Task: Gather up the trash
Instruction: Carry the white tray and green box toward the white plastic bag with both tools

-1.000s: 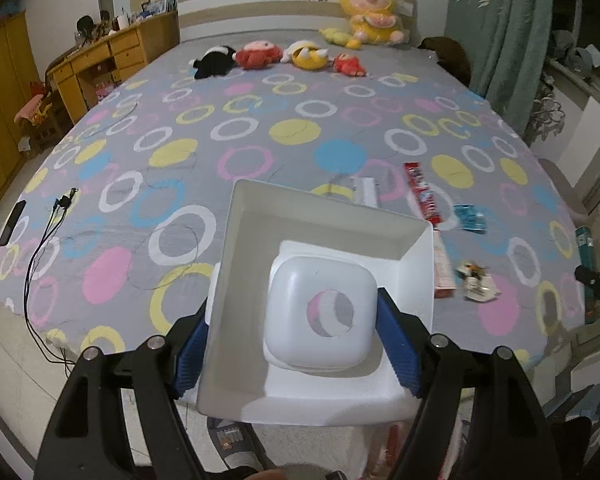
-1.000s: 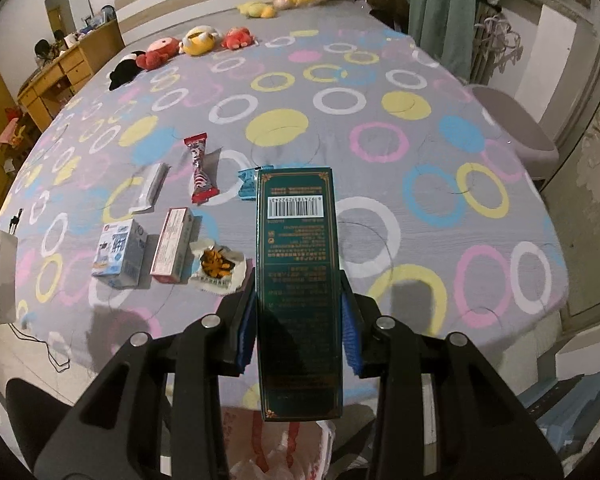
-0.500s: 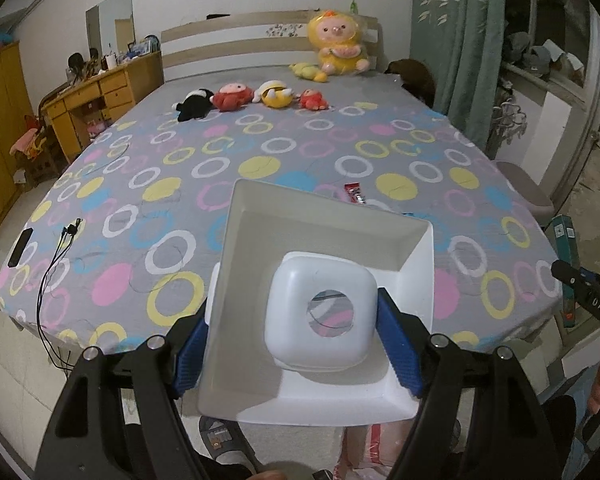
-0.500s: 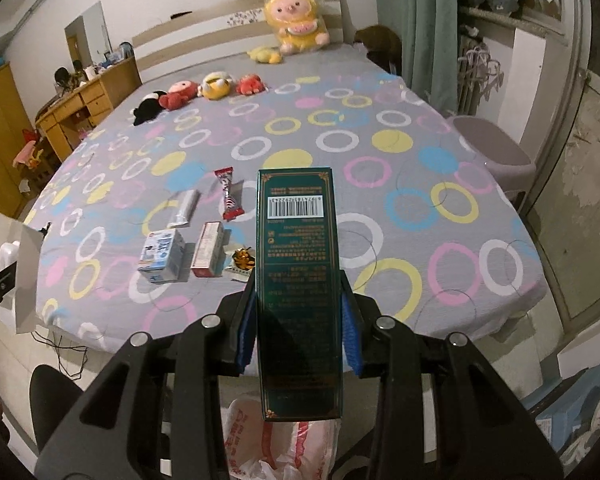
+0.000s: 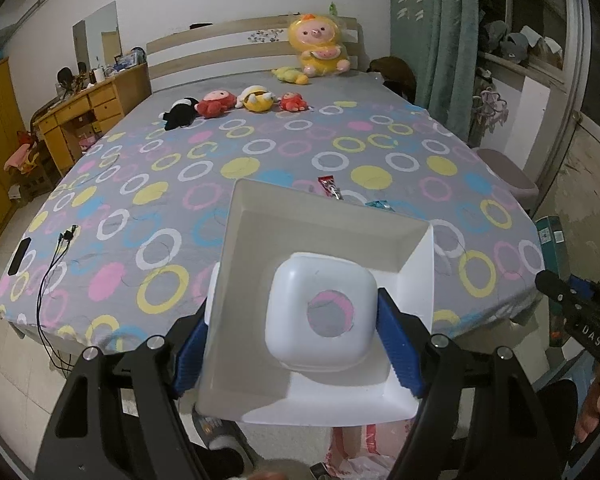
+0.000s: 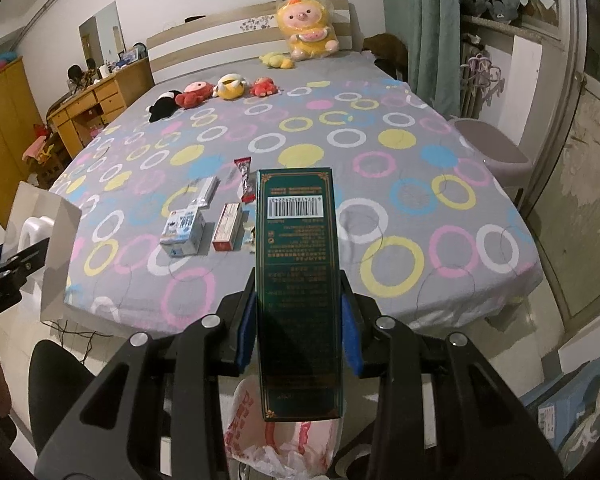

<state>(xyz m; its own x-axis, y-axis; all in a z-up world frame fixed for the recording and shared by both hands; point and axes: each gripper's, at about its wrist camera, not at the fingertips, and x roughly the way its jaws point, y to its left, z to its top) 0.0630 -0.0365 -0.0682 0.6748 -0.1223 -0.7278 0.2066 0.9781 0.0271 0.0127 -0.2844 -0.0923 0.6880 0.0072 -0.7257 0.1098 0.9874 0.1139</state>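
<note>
My left gripper (image 5: 296,340) is shut on a white foam tray with a white plastic insert (image 5: 320,312), held off the foot of the bed. My right gripper (image 6: 298,328) is shut on a tall dark green box (image 6: 298,280), held above a white and red plastic bag (image 6: 284,440) on the floor. That bag also shows in the left wrist view (image 5: 360,452). On the bed lie a small blue and white carton (image 6: 182,232), a red and white box (image 6: 228,226), a silver wrapper (image 6: 206,196), a red candy wrapper (image 6: 246,178) and a crumpled snack wrapper (image 6: 252,236).
The bed has a grey sheet with coloured rings (image 6: 380,160). Plush toys (image 6: 220,90) lie near the headboard. A phone (image 5: 19,256) and a cable (image 5: 52,264) lie at the bed's left corner. A wooden desk (image 5: 92,108) stands at the left, a grey stool (image 6: 496,152) at the right.
Both grippers have pulled back and up from the bed with their loads. The bed looks farther away and more of the floor and the bag shows below.
</note>
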